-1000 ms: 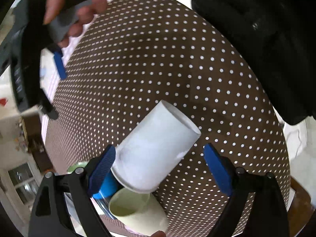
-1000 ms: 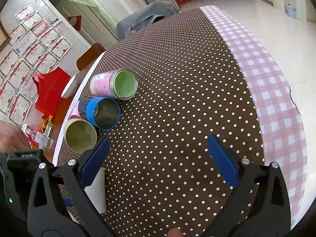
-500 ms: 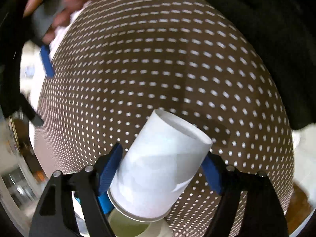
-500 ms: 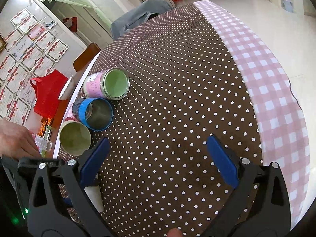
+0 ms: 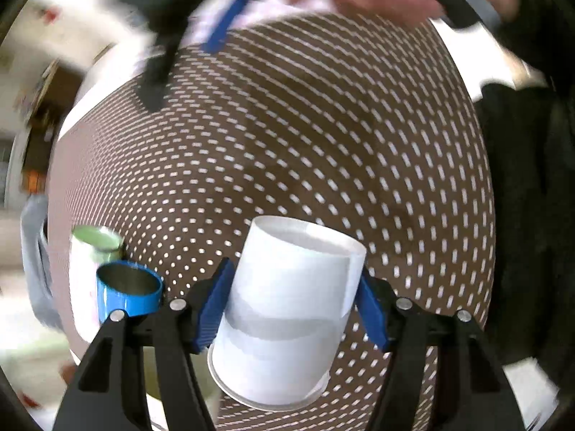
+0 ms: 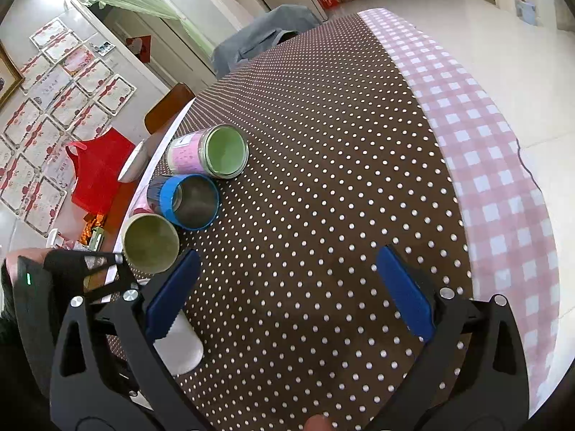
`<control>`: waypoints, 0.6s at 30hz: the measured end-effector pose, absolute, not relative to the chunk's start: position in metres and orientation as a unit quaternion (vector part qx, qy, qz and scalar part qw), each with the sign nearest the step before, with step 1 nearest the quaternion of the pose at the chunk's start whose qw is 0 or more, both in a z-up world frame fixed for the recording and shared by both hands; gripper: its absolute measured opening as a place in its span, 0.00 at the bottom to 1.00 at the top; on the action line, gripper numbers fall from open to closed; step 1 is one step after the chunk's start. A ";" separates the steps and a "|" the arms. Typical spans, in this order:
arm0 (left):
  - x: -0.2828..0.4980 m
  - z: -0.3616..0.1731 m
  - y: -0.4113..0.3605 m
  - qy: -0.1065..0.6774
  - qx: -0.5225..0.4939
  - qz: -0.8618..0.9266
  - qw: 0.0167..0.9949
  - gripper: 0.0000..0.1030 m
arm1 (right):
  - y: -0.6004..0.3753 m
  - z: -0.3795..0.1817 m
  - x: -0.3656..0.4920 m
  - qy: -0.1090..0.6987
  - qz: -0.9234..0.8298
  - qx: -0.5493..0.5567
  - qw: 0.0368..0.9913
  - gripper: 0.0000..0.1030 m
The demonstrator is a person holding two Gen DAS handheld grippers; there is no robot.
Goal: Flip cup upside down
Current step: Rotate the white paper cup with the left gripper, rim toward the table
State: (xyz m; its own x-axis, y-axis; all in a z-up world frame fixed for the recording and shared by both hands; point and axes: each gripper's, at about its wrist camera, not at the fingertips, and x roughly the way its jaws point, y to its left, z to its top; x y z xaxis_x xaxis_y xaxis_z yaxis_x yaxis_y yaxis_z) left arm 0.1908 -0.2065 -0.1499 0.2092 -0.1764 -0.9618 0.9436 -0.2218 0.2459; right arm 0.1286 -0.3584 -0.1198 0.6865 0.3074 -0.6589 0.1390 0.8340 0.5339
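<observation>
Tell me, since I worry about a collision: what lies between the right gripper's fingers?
In the right wrist view the right gripper stands open, with only bare polka-dot tablecloth between its fingers.

The white cup looks like matt paper, the dotted tablecloth is soft woven cloth, and the blue-rimmed tumbler seems lined with dull brushed metal, perhaps steel.

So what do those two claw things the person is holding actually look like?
Both look alike. The left gripper and the right gripper each have two angular black plastic fingers with cut-out openings, silver pivot screws and flat blue ribbed pads at the tips. A small green light glows on the left one's black body.
</observation>
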 end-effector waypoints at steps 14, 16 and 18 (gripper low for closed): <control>0.197 -0.114 -0.147 0.330 0.303 -0.448 0.774 0.61 | -0.347 -0.103 0.098 0.364 0.068 0.253 0.894 0.94; 0.190 -0.102 -0.133 0.322 0.259 -0.435 0.800 0.61 | -0.341 -0.100 0.096 0.360 0.075 0.246 0.897 0.94; 0.186 -0.091 -0.123 0.315 0.207 -0.417 0.827 0.61 | -0.336 -0.098 0.093 0.357 0.078 0.238 0.900 0.94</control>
